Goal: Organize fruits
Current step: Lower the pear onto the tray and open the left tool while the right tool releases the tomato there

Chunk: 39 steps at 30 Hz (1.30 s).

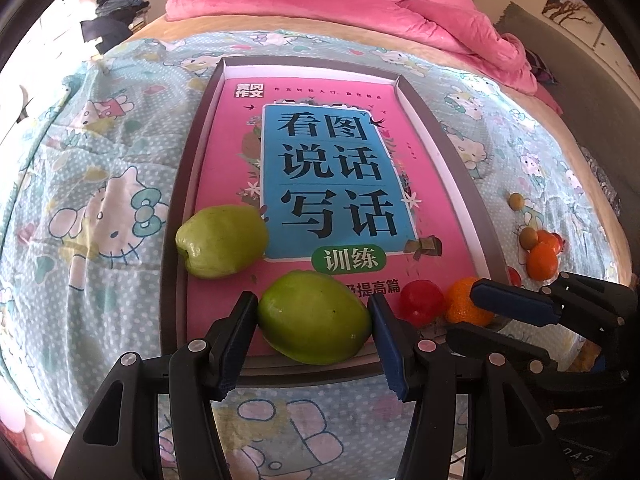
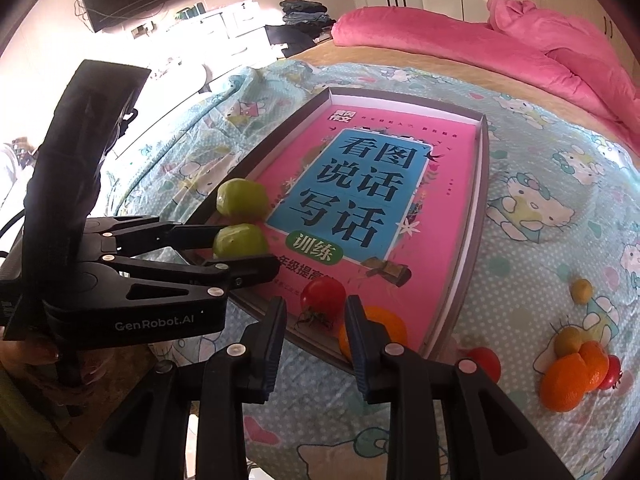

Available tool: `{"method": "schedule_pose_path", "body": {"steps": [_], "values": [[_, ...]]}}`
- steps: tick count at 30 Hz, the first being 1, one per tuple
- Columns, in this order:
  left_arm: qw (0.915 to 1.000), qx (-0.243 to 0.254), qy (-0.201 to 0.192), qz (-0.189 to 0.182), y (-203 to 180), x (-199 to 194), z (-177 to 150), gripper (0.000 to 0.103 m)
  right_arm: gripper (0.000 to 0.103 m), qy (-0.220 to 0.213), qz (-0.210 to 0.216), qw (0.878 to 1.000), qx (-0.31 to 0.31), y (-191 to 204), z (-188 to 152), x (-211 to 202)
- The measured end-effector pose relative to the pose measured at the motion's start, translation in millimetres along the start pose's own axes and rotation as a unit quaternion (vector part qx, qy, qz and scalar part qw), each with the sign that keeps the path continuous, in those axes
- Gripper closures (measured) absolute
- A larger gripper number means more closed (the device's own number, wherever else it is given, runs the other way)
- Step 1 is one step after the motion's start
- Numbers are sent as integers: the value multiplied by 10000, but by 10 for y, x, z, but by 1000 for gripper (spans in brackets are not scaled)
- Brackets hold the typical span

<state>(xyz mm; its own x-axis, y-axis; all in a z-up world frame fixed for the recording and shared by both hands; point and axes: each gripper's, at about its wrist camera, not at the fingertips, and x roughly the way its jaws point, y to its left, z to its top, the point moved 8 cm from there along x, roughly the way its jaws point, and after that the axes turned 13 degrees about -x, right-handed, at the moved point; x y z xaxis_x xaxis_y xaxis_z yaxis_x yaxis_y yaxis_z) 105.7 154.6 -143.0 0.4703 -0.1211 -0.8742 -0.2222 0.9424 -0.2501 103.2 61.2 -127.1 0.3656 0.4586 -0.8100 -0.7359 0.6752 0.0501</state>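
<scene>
Bright daylight from upper left, window area blown out, strong fisheye bending + dark vignette at edges, centre sharp

Pale green fruit [image 1: 313, 317] and a second green fruit [image 1: 222, 241], red tomato [image 1: 422, 303], orange citrus [image 1: 466, 301], pink book cover [image 1: 320, 184] with blue panel and black characters, grey-rimmed tray [image 1: 182, 200], light-blue polka-dot cartoon-cat bedsheet [image 1: 100, 208], pink blanket [image 1: 420, 12], black grippers with blue pads [image 1: 394, 344].

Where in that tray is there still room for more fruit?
The far half of the grey tray, over the pink book, is bare. The near edge is crowded: two green fruits, a red tomato and an orange.
</scene>
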Motion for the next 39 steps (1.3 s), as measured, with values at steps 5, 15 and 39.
{"method": "schedule_pose_path", "body": {"steps": [5, 15, 39], "values": [[9999, 11, -71, -120, -31, -39, 25, 44, 73, -28, 6, 9999, 106, -40, -4, -38], [9999, 9, -112, -125, -20, -88, 44, 39, 73, -75, -26, 9997, 215, -86, -16, -96], [9992, 31, -363, -184, -139, -338, 159, 26, 55, -233, -143, 9981, 557, -273, -72, -253]]}}
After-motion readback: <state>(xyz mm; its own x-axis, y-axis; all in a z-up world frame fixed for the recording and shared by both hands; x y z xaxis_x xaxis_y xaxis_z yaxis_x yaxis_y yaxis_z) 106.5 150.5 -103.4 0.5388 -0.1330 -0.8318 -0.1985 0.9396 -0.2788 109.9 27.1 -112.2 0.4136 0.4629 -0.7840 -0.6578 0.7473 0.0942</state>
